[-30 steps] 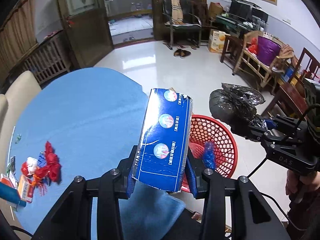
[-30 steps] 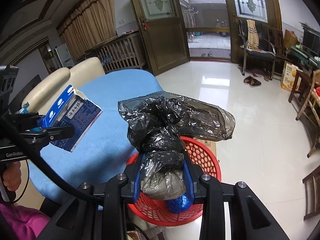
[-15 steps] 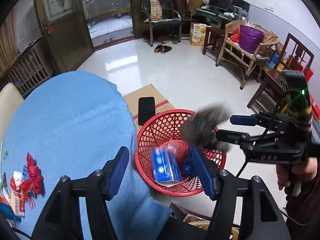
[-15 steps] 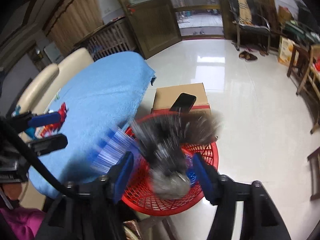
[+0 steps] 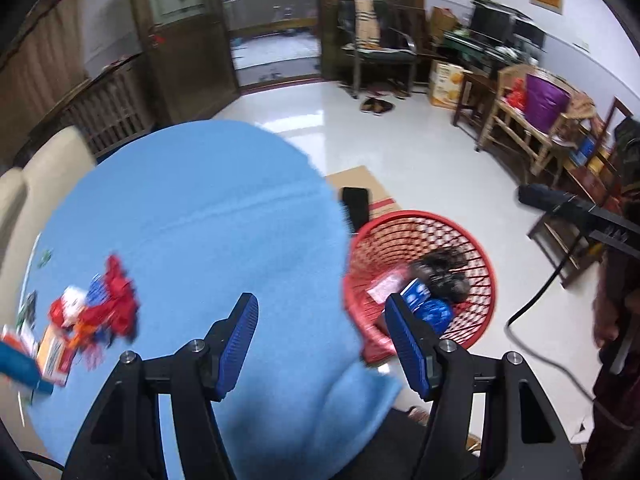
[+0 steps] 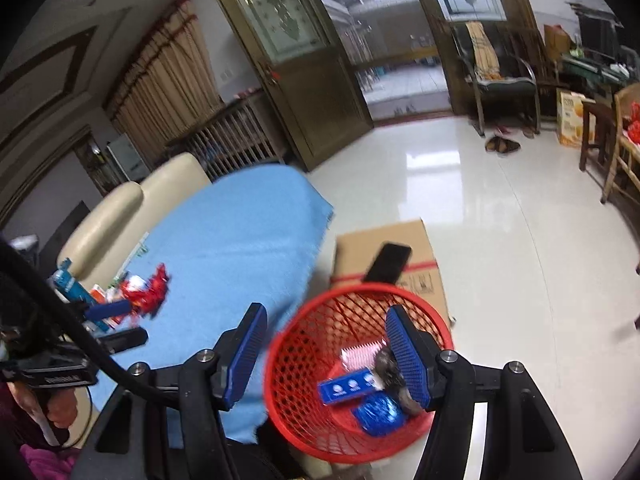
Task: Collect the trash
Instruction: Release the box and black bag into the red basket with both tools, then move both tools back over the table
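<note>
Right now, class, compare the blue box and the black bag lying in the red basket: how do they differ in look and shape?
1. The blue box is flat-sided with straight edges; the black bag is a crumpled, lumpy bundle.
2. The box is bright blue with white round marks; the bag is dark and unprinted.

Both lie loose inside the red basket, next to each other, with no gripper holding them.

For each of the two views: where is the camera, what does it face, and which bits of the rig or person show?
Left wrist: on the left gripper, looking down over the blue table towards the red basket; the right gripper enters at right.
Right wrist: on the right gripper, above the basket; the left gripper and a hand show at left.
Shared: basket, table, cardboard box.
</note>
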Tool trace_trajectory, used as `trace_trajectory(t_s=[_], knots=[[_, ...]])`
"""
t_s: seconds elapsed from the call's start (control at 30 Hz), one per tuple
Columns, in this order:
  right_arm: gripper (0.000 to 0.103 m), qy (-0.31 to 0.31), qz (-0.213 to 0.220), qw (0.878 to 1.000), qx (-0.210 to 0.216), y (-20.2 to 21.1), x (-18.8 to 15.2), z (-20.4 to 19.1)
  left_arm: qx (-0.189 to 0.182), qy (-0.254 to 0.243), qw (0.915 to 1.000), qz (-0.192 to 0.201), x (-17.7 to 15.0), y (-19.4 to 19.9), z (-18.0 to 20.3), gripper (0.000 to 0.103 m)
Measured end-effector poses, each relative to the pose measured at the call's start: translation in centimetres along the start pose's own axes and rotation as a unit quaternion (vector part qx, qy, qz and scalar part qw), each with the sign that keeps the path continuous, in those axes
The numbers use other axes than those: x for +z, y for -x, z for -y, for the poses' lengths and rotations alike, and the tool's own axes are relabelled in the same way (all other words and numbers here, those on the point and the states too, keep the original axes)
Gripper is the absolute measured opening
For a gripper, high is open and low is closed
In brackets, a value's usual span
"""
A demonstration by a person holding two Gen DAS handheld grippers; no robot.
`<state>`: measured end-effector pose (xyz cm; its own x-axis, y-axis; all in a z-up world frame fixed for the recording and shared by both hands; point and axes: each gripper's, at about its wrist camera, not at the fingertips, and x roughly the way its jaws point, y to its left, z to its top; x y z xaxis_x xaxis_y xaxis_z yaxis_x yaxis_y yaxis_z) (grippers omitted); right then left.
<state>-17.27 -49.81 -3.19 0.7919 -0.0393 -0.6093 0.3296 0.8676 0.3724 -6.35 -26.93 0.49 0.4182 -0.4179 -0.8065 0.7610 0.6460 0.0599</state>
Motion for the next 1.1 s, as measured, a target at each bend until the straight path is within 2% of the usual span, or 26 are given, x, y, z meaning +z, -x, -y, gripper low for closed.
trace_trajectory(t_s=[0.13,0.33,0.47,0.63,0.9,1.1], knots=[[0.066,-0.004,0.018,0.999,0.027,0.3,0.9,-1.7,0.031,0.034,0.9989,0.003,-2.2,1.2,-3.3,0.067],[0.066,0.011,0.009,0.999,0.048,-1.1,1.7,-5.4,0.068,0.103,0.9923,0.011,-5.7,3.0,-9.3,0.067],[0.066,0.031,-0.003,0.998,0.056,-2.0,1.7,-7.8,0.098,0.146,0.9844,0.012,-8.4,4.1,-12.9,0.067],[0.066,0.056,-0.019,0.996,0.068,-3.3,1.7,-11.2,0.152,0.180,0.9719,0.014,-11.4,5.3,-16.9,0.067],[0.066,0.101,-0.039,0.990,0.088,-5.2,1.5,-16.2,0.198,0.220,0.9551,0.022,-13.5,7.1,-21.0,0.067],[0.066,0.131,-0.048,0.984,0.111,-6.9,2.1,-20.8,0.209,0.234,0.9494,0.022,-14.5,7.4,-22.5,0.067]])
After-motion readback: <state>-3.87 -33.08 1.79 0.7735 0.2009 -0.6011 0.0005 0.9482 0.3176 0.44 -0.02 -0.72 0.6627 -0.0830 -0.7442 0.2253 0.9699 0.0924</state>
